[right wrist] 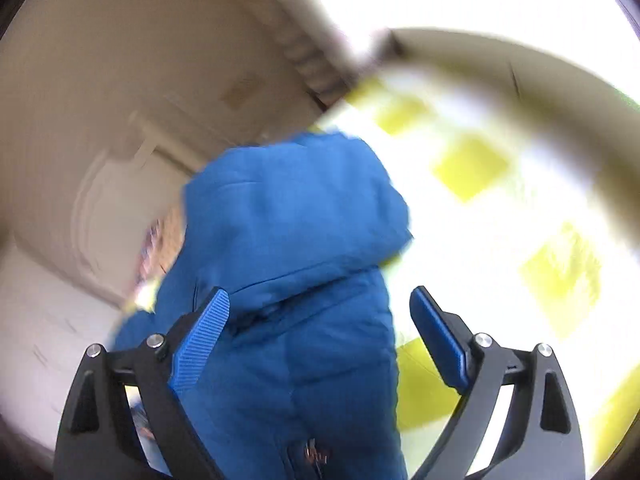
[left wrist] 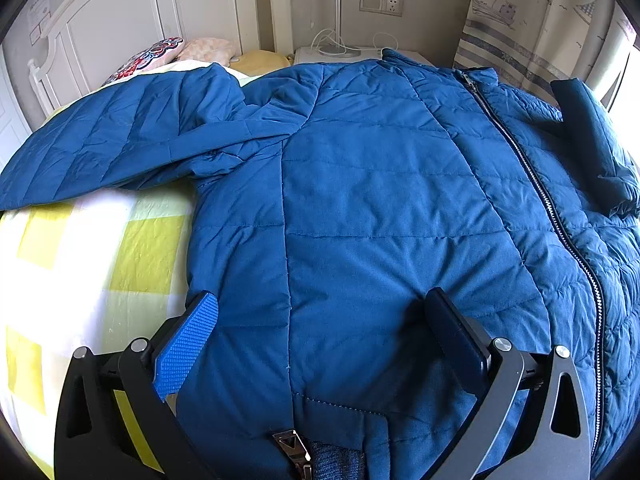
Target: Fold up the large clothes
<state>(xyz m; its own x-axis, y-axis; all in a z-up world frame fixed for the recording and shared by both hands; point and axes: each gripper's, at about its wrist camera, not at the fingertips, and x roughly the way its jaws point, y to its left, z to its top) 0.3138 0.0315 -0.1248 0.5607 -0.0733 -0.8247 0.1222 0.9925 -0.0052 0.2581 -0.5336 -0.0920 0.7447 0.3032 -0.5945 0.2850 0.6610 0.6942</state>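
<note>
A large blue quilted jacket point(left wrist: 360, 184) lies spread on the bed, zipper point(left wrist: 532, 176) running down its right side. One sleeve point(left wrist: 104, 148) stretches out to the left; the other sleeve point(left wrist: 592, 148) is folded over the chest at the right. My left gripper point(left wrist: 320, 304) stands open over the jacket's lower hem, pads apart, nothing pinched. In the blurred right wrist view, my right gripper point(right wrist: 320, 300) is open above a blue fold of the jacket point(right wrist: 296, 216), its pads clear of the cloth.
The bed has a yellow and white checked cover point(left wrist: 100, 264). Pillows point(left wrist: 160, 54) lie by the white headboard point(left wrist: 132, 12). A white nightstand point(left wrist: 332, 54) with cables stands behind, with a curtain point(left wrist: 532, 20) at the right.
</note>
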